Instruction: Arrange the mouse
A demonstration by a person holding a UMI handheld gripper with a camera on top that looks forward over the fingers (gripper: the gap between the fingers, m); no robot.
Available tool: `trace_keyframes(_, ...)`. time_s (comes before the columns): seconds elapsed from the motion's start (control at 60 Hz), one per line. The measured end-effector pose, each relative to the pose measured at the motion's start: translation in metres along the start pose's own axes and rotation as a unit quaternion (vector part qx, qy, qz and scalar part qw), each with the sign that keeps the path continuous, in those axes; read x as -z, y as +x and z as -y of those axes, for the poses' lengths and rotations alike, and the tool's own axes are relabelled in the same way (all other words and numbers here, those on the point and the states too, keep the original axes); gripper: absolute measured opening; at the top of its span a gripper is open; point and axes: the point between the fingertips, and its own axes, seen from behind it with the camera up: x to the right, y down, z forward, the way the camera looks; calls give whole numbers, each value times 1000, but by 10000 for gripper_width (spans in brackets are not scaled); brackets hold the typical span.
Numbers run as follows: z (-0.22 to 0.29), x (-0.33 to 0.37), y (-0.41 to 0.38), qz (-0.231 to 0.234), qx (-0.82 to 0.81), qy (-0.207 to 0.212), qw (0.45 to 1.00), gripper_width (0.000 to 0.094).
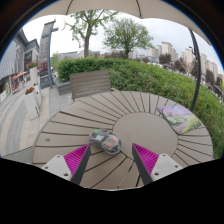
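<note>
Slatted round wooden table [140, 125] | grey rounded mouse [105, 142] between parted gripper [109, 158] fingers, unclamped

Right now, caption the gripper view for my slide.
Open gripper hovering over a round slatted wooden table, a mouse just ahead of its fingers, outdoors.

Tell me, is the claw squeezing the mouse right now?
No, the claw is open, and the mouse rests on the round wooden table just between its fingertips.

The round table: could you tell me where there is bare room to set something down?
Most of the table is bare: its middle and the side towards the bench. It is crowded only around the mouse, just ahead of the open gripper, and at the magazine.
</note>
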Motion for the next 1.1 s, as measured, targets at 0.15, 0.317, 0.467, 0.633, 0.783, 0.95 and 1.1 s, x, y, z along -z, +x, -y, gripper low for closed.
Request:
trace_keyframes(0.15, 5, -35, 5, -5, 4, -9, 1000, 856)
trace_keyframes(0.317, 20, -66, 18, -25, -12, -18, 999, 848)
trace_keyframes(0.467, 27, -81, 24, -30, -23, -25, 999, 775)
trace_keyframes(0.633, 26, -80, 20, -32, 3, -35, 999, 440)
trace_keyframes(0.783, 48, -58, 14, 0, 0, -35, 999, 386)
trace_keyframes(0.95, 144, -25, 68, 7, -23, 11, 1000, 385)
trace_keyframes(1.1, 206, -44, 190, -38, -23, 29, 999, 385)
